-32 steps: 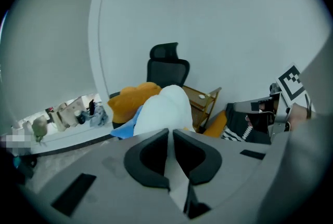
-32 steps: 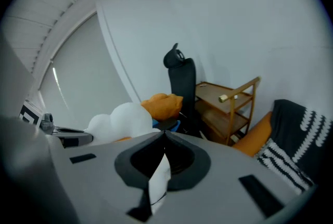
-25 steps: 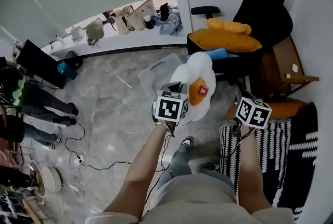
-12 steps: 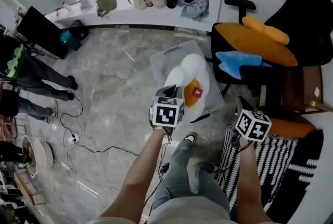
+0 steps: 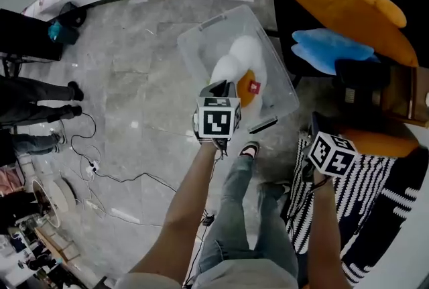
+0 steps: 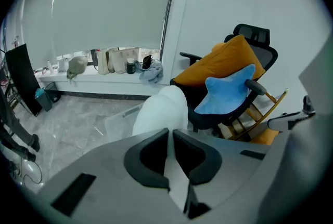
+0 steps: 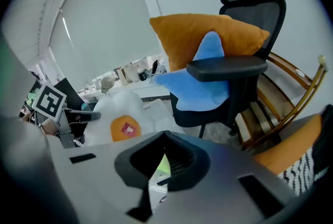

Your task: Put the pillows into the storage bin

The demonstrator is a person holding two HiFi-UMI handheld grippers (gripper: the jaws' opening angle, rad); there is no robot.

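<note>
My left gripper [image 5: 223,88] [image 6: 170,132] is shut on the edge of a white fried-egg pillow [image 5: 242,56] [image 6: 161,108] with an orange yolk. The pillow hangs over, and partly inside, the clear storage bin [image 5: 196,53] [image 6: 118,120] on the floor. White fabric shows pinched between the jaws. My right gripper [image 5: 315,125] [image 7: 165,135] hovers to the right of the bin, near the chair; its jaws meet at the tips and hold nothing. An orange pillow [image 5: 342,6] [image 7: 197,36] and a blue star pillow [image 5: 328,49] [image 7: 203,80] lie on the black office chair [image 7: 250,4].
A wooden rocking chair [image 5: 395,90] with an orange cushion stands at the right, above a black-and-white striped rug [image 5: 362,214]. Cables [image 5: 114,180] trail over the marble floor. People's legs [image 5: 40,106] show at the left. Bags line the window ledge [image 6: 114,64].
Both grippers have sunk toward the floor. The egg pillow came down with the left gripper, from above the bin into its opening.
</note>
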